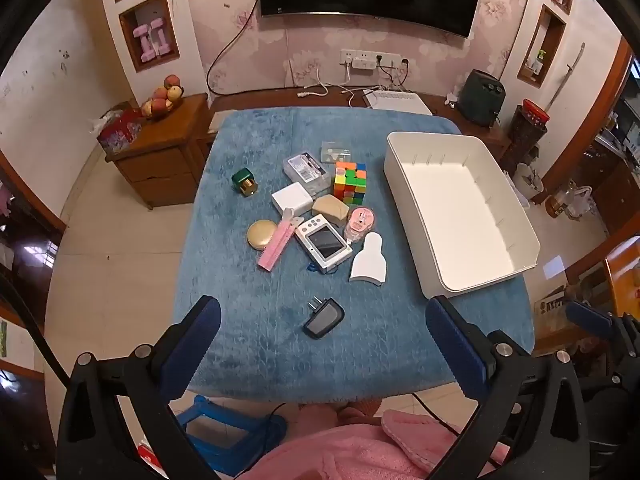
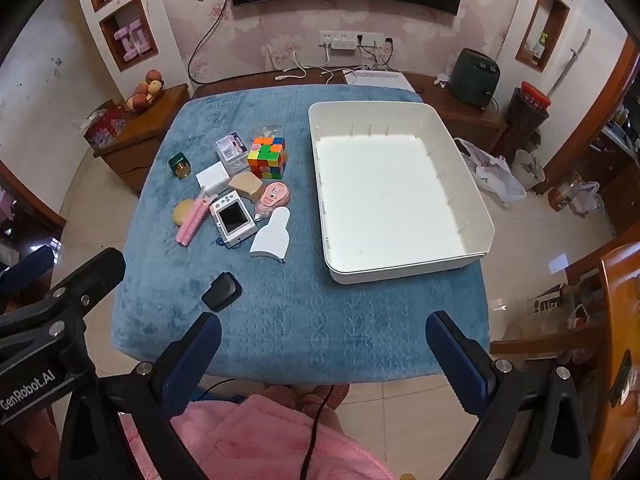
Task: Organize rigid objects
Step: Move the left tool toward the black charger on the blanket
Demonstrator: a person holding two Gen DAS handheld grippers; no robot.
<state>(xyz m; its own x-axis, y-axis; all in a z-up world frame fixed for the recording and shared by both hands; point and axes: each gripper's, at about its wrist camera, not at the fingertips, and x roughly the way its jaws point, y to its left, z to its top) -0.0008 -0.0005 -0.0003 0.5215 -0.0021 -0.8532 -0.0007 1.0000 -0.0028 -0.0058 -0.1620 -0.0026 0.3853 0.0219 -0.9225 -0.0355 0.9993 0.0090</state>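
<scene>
A white bin (image 1: 460, 208) (image 2: 396, 192) stands empty on the right of the blue-covered table (image 1: 256, 320) (image 2: 304, 320). To its left lie several small items: a colour cube (image 1: 350, 182) (image 2: 267, 157), a white handheld device (image 1: 324, 245) (image 2: 234, 219), a white flat piece (image 1: 370, 259) (image 2: 273, 238), a pink comb (image 1: 274, 249) and a black plug adapter (image 1: 323, 317) (image 2: 222, 291). My left gripper (image 1: 322, 354) is open and empty above the table's near edge. My right gripper (image 2: 323, 364) is open and empty, also at the near edge.
A green and gold bottle (image 1: 244, 182), a gold round case (image 1: 261, 234), a white box (image 1: 292, 198) and a clear case (image 1: 306, 168) also lie in the cluster. A wooden cabinet (image 1: 160, 152) with fruit stands left. A pink-clad lap (image 1: 340, 452) is at the bottom.
</scene>
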